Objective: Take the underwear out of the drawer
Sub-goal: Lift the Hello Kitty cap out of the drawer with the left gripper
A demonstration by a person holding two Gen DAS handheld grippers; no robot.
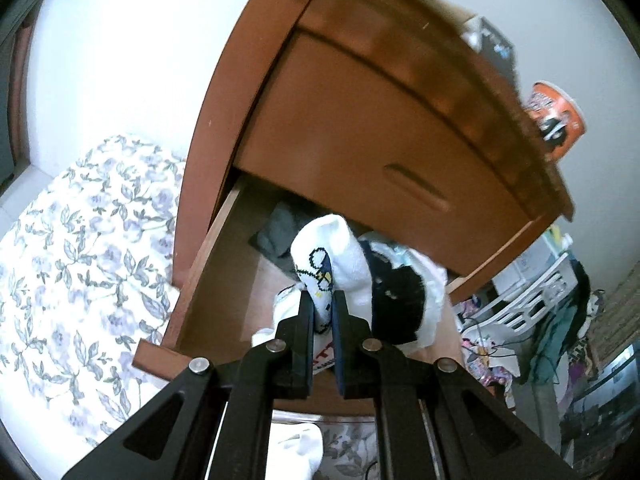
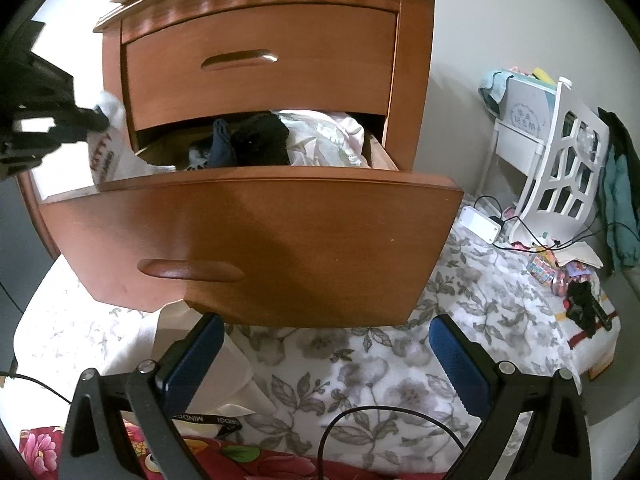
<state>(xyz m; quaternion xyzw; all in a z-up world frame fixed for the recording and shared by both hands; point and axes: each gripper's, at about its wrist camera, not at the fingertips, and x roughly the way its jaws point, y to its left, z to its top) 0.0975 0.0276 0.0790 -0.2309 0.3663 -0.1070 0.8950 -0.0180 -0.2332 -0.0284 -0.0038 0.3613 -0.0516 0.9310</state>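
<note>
Bed cover (image 2: 400, 364): white with grey flowers, lying flat under everything.
Wooden chest (image 2: 260, 40): sitting on the bed cover.
Open drawer (image 2: 256, 236): sticking out over the bed cover.
White box (image 2: 480, 224): lying on the bed cover, near the chest.
White rack (image 2: 560, 152): standing at the far end.
Black cable (image 2: 360, 412): curling on the cover.

Blurred by motion: nightstand top (image 1: 420, 40) and orange can (image 1: 556, 120), label unreadable. Lower part of white printed garment (image 1: 332, 268) hidden between pads of left hand-held gripper (image 1: 323, 300). Print on garment (image 2: 105, 160) partly legible only. Drawer (image 2: 256, 216) depths concealed behind front panel. Right hand-held gripper (image 2: 326, 356) body cut off by bottom edge.
</note>
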